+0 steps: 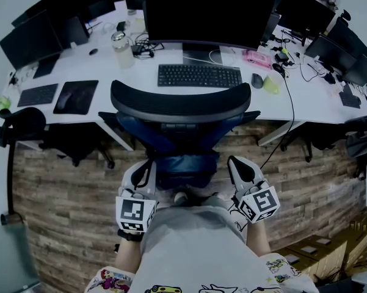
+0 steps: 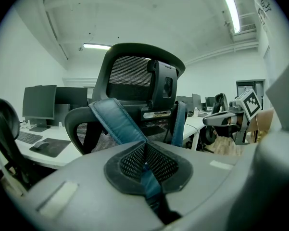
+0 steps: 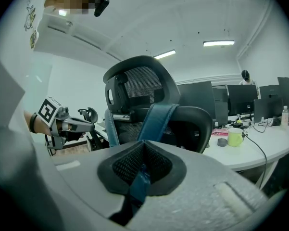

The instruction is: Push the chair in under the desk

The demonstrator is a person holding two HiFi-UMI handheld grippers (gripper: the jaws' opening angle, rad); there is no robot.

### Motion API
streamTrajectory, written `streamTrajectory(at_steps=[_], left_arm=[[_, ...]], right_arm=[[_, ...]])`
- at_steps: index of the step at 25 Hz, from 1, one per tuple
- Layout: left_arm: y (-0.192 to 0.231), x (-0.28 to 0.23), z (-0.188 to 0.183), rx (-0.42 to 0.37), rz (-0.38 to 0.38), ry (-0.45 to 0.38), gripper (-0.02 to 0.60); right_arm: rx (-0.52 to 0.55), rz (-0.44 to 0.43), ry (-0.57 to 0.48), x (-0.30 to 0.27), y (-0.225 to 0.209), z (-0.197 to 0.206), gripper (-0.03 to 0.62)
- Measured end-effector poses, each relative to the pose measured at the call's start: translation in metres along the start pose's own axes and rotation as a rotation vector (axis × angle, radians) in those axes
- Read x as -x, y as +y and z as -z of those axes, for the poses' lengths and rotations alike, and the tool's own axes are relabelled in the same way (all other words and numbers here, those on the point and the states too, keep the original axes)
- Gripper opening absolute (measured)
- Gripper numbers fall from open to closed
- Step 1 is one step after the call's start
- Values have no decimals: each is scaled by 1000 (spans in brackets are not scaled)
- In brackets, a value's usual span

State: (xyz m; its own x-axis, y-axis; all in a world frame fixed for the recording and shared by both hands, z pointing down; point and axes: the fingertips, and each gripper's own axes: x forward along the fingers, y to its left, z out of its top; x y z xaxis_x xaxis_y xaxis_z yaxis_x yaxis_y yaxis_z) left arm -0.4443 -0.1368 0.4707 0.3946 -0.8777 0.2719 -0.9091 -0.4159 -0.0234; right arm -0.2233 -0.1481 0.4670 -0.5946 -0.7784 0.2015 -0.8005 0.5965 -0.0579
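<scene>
**Both jaws closed at the back of the chair, chair at the table's front edge**

I look down on an office with a wooden plank floor (image 1: pixel 67 188) and a long white table (image 1: pixel 85 69) that curves across the top of the head view. On the table, at its middle, a black keyboard (image 1: pixel 199 75) lies in front of a large dark monitor (image 1: pixel 207 11). More monitors stand along the table's far side.

The chair (image 1: pixel 180 105) stands just at the near edge of the table, in line with the keyboard, with its back turned to me. The curved top of its mesh back reaches this edge in the head view.

On the side of the chair away from the table, the left gripper (image 1: pixel 140 166) and the right gripper (image 1: pixel 235 162) are low behind the backrest, one on each side. The jaws of both are pressed together. In each gripper view, the closed jaws point toward the table and line up with a blue strut (image 2: pixel 116 121) of the chair's back. A thin blue strip shows in the seam between the jaws. I cannot tell if it is pinched there or if the tips only lie against the strut.
</scene>
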Motion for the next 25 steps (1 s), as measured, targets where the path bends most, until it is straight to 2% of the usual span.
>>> streamTrajectory(at_steps=[25], left_arm=[[0, 1, -2, 5, -11, -5, 11]], right_arm=[[8, 1, 1, -1, -2, 0, 0]])
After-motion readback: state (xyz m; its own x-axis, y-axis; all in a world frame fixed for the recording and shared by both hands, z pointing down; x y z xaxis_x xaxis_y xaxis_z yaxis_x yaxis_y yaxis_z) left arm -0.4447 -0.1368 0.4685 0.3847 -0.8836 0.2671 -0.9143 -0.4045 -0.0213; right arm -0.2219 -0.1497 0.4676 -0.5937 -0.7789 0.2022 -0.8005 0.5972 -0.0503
